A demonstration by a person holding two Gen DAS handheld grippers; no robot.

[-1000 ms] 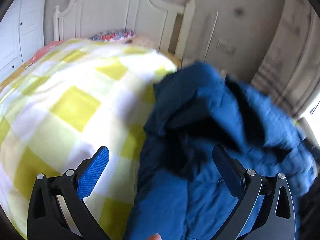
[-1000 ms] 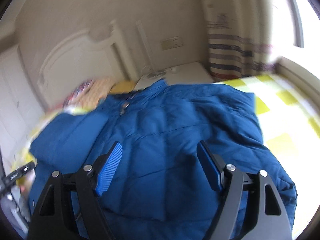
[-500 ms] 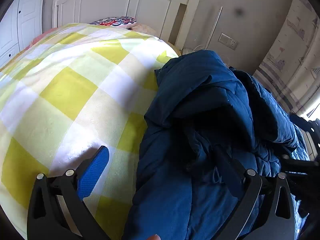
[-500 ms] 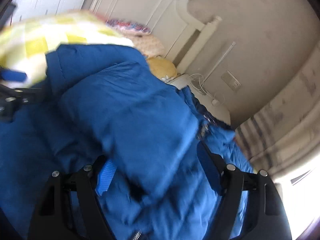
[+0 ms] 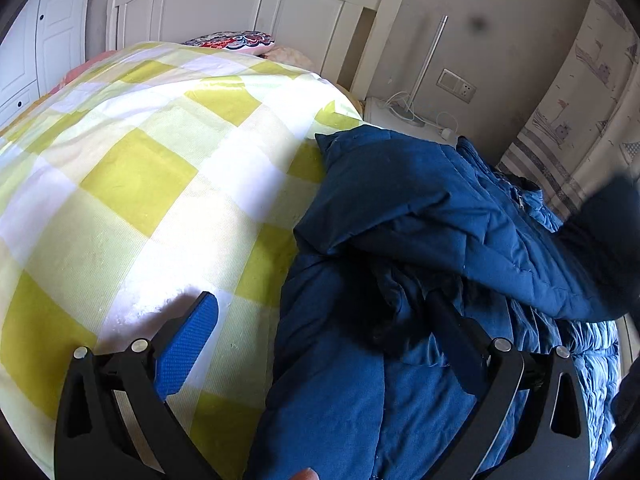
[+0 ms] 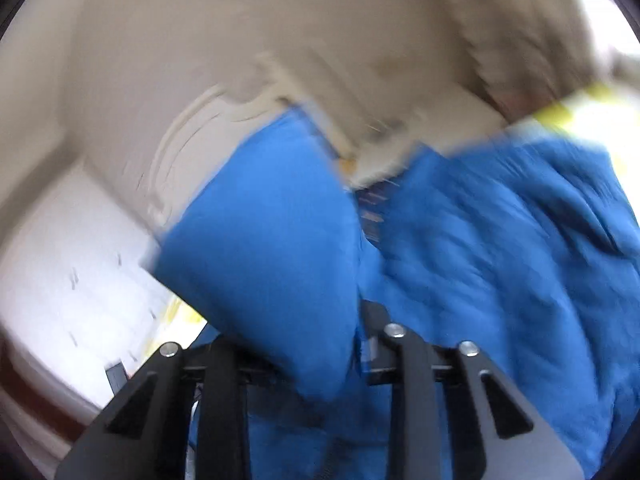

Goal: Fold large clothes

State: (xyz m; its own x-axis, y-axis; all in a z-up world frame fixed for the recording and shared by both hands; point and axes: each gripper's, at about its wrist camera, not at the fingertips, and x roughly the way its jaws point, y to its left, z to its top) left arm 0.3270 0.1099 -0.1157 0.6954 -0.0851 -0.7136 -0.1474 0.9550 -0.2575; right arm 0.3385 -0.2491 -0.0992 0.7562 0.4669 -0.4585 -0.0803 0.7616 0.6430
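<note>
Puffy blue quilted jacket (image 5: 400, 208) lies bunched on the checked bedspread (image 5: 140, 176)

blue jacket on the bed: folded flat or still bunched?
Still bunched. The blue jacket lies in a rumpled heap at the edge of the checked bedspread, one flap doubled over the body with loose folds beneath it.
</note>
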